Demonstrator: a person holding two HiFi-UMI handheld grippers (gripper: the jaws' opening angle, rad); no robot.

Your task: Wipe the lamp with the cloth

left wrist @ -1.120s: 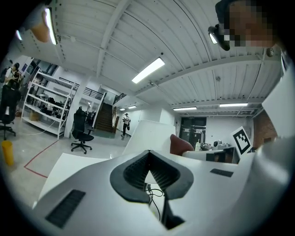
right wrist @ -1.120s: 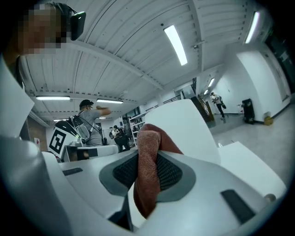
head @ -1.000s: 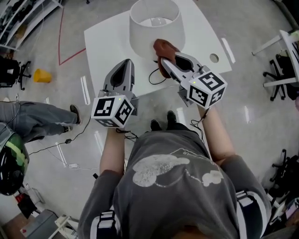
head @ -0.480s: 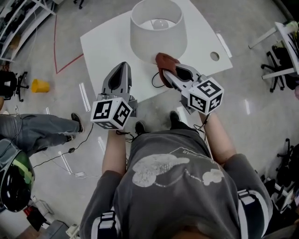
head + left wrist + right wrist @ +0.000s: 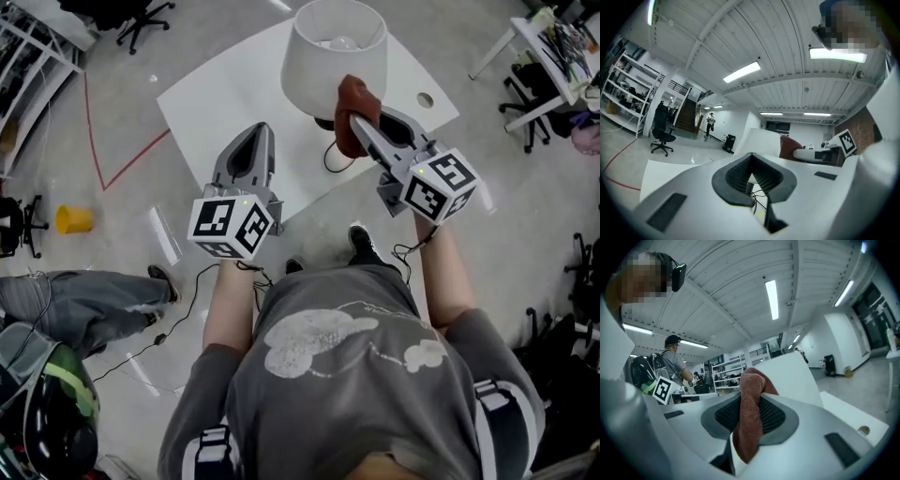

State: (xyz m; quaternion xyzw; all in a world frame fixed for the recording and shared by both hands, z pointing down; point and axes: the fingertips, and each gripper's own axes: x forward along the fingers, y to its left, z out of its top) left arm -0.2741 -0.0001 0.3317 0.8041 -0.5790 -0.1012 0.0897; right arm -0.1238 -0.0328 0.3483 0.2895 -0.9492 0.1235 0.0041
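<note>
The lamp with its white shade stands at the far side of the white table. My right gripper is shut on the red-brown cloth, and the cloth lies against the near side of the shade. In the right gripper view the cloth hangs down between the jaws, with the shade right behind it. My left gripper hovers over the table's near part, left of the lamp, shut and empty. Its own view shows the shade and the cloth ahead to the right.
A black cable loops on the table beneath the lamp. The table has a round hole near its right corner. A person's legs and a helmet are at the left, a yellow object lies on the floor, and a desk stands at the right.
My right gripper has carried the cloth up from the shade's lower rim onto its side. The left gripper has kept its place, still shut.
</note>
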